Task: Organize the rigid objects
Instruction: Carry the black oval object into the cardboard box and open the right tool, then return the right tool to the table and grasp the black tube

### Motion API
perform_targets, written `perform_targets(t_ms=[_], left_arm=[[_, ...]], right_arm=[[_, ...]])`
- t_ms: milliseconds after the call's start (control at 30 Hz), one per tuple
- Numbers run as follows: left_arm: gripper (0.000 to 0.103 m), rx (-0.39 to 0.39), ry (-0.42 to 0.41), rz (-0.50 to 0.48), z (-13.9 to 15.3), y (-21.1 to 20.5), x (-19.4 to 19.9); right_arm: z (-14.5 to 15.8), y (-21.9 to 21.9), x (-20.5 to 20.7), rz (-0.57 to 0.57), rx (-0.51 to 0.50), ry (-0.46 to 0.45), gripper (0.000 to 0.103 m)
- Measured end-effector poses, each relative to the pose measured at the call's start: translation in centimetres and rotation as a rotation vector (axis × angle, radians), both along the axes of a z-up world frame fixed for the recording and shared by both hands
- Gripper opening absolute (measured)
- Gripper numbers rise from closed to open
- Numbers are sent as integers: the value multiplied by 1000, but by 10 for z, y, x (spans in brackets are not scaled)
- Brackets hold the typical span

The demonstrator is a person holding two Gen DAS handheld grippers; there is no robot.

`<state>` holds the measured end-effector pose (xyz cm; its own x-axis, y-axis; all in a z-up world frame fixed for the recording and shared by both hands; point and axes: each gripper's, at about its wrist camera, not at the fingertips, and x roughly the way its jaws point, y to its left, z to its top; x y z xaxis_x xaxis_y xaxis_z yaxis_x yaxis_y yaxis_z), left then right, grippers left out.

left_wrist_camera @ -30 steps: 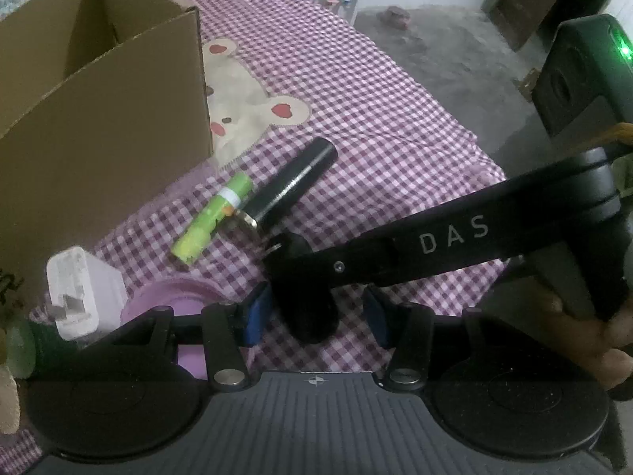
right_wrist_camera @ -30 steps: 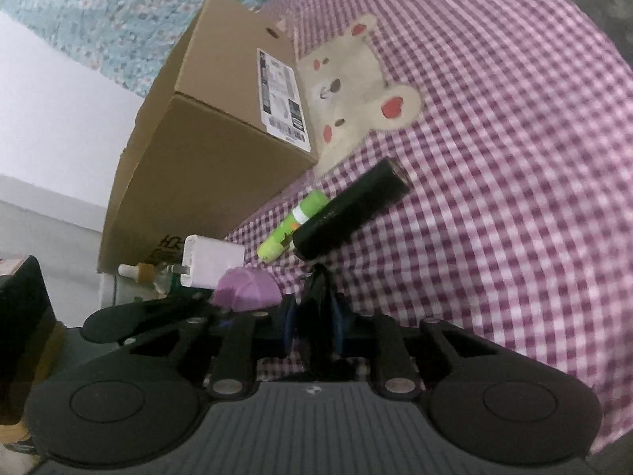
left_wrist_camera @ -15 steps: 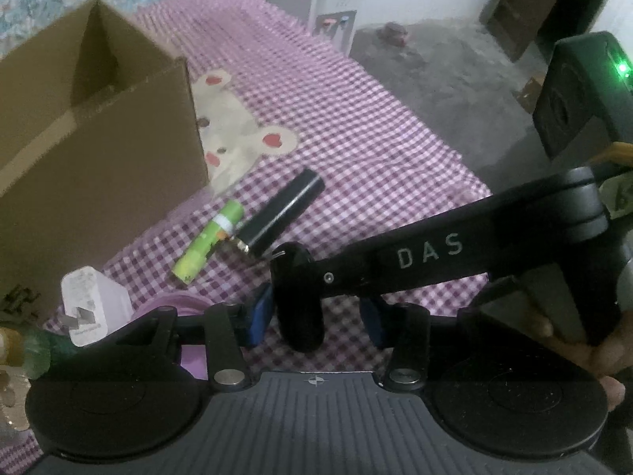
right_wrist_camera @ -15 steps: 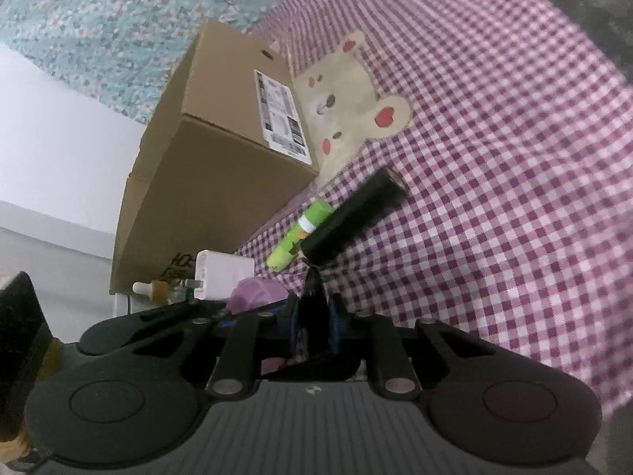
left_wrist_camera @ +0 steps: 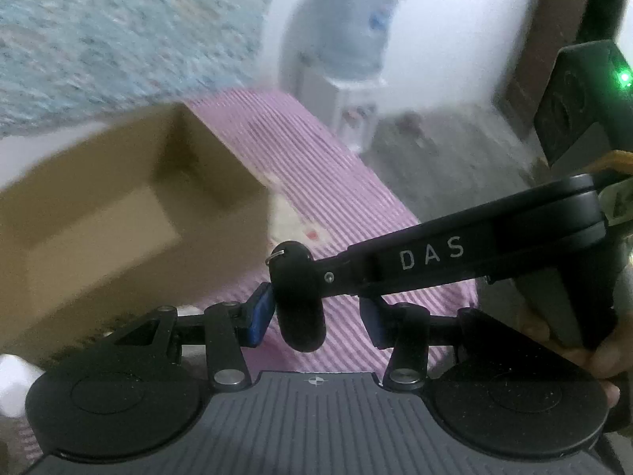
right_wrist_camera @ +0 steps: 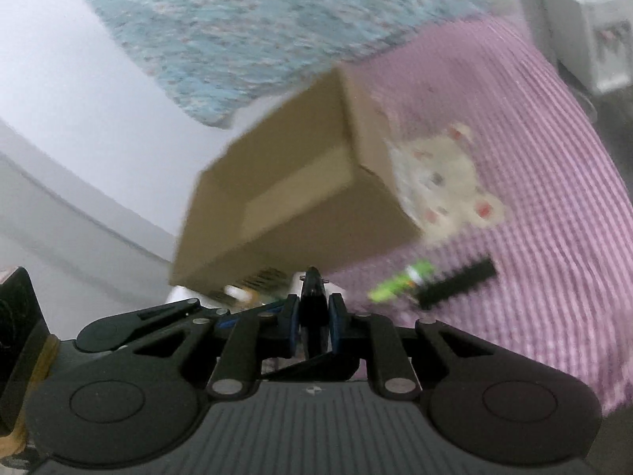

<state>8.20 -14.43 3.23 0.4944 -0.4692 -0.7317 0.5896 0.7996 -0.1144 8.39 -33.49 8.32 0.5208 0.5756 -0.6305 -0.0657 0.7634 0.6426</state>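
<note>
My right gripper [right_wrist_camera: 312, 312] is shut on a small black oval object with a metal ring [right_wrist_camera: 312, 289], held in the air. In the left wrist view that object [left_wrist_camera: 298, 297] hangs between my left gripper's [left_wrist_camera: 314, 316] blue pads [left_wrist_camera: 259, 318], which stand open around it without closing. The right gripper's finger [left_wrist_camera: 455, 249] reaches in from the right. An open cardboard box [left_wrist_camera: 107, 221] lies ahead and left, also seen in the right wrist view [right_wrist_camera: 300, 202]. A green tube [right_wrist_camera: 399, 281] and a black cylinder [right_wrist_camera: 459, 281] lie on the checked cloth [right_wrist_camera: 534, 206].
A white charger [left_wrist_camera: 14, 384] sits at the left edge near the box. A bear patch [right_wrist_camera: 447, 182] marks the cloth beside the box. A water dispenser [left_wrist_camera: 344, 63] stands beyond the table's far end. Both views are motion-blurred.
Both grippers have risen and tilted up with the black object; the box opening now shows. The green tube and black cylinder have dropped out of the left wrist view.
</note>
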Motion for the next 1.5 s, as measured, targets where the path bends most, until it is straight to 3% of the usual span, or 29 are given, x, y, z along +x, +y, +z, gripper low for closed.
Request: perform_targets(t_ms=[233, 400, 533, 633, 833, 1033, 1267, 1500], left_arm=[[47, -15, -88, 164, 50, 55, 23], [47, 5, -68, 255, 63, 89, 60], [47, 48, 10, 304, 52, 109, 98], [47, 54, 96, 336, 34, 125, 124], [48, 114, 172, 378, 5, 139, 137], [51, 171, 146, 403, 5, 145, 134], [58, 122, 71, 418, 29, 147, 113], [65, 13, -3, 376, 58, 140, 80]], right_arm=[[55, 62, 48, 131, 28, -109, 17], [67, 107, 103, 223, 73, -102, 17], [50, 138, 145, 268, 113, -16, 17], [20, 155, 178, 281, 151, 103, 17], [-39, 178, 213, 272, 198, 300, 17], [-83, 197, 224, 269, 250, 421, 19], [-73, 182, 212, 237, 294, 396, 19], [-29, 108, 162, 185, 383, 276, 19]])
